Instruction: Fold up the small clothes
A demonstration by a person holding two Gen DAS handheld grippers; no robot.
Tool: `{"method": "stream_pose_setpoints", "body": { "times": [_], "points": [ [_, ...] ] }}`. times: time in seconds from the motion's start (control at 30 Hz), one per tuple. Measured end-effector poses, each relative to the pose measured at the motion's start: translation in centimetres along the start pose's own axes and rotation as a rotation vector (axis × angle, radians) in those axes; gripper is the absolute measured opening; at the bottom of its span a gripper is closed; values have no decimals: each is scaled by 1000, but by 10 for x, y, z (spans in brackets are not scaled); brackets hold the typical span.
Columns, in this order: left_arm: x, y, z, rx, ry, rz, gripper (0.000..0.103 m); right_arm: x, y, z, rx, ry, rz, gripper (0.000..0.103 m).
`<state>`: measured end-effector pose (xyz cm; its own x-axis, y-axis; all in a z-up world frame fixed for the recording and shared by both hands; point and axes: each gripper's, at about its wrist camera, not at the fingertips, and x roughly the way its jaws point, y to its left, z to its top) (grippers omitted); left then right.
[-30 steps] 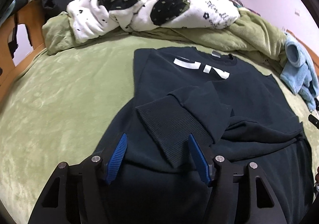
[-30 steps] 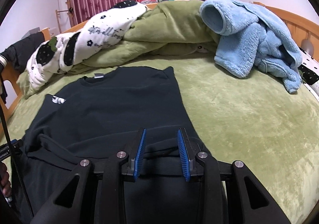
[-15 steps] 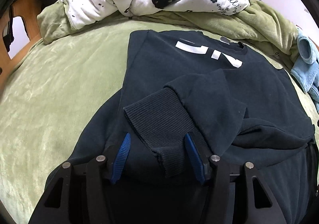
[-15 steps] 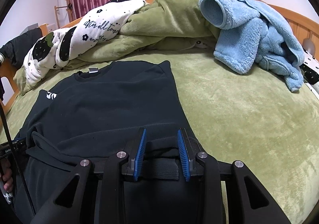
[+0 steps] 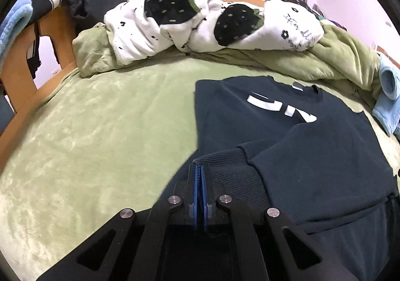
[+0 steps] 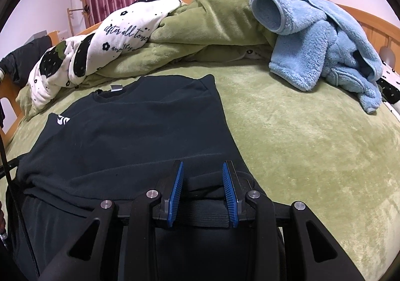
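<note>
On the green bed (image 5: 100,131), a dark sweatshirt (image 6: 130,136) lies flat, sleeves folded in. The left gripper (image 5: 199,181) is clenched on the ribbed cuff (image 5: 225,163); the right gripper (image 6: 202,191), jaws parted, straddles the near hem. Next, likely: pinch the hem, then fold it toward the far collar.

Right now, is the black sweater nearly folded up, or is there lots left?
About halfway. Done: the black sweater lies flat on the green bed, both sleeves folded in across it. In hand: the left gripper has its jaws shut on the ribbed cuff; the right gripper is open over the hem. Left: folding the body up.
</note>
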<state>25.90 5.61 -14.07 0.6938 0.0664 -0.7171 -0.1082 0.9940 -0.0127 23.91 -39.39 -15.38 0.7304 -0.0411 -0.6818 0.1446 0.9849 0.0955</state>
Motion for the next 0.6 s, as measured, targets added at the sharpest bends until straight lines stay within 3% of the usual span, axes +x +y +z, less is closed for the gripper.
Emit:
{"method": "stream_pose_setpoints", "body": {
  "times": [0.2, 0.37, 0.6],
  "points": [
    [9, -5, -9, 34, 14, 30, 4, 10, -3, -2, 19, 26, -19, 32],
    [17, -5, -17, 32, 57, 16, 5, 26, -2, -10, -11, 97, -90, 32],
    [14, -1, -17, 15, 65, -5, 8, 17, -5, -9, -14, 72, -80, 35]
  ]
}}
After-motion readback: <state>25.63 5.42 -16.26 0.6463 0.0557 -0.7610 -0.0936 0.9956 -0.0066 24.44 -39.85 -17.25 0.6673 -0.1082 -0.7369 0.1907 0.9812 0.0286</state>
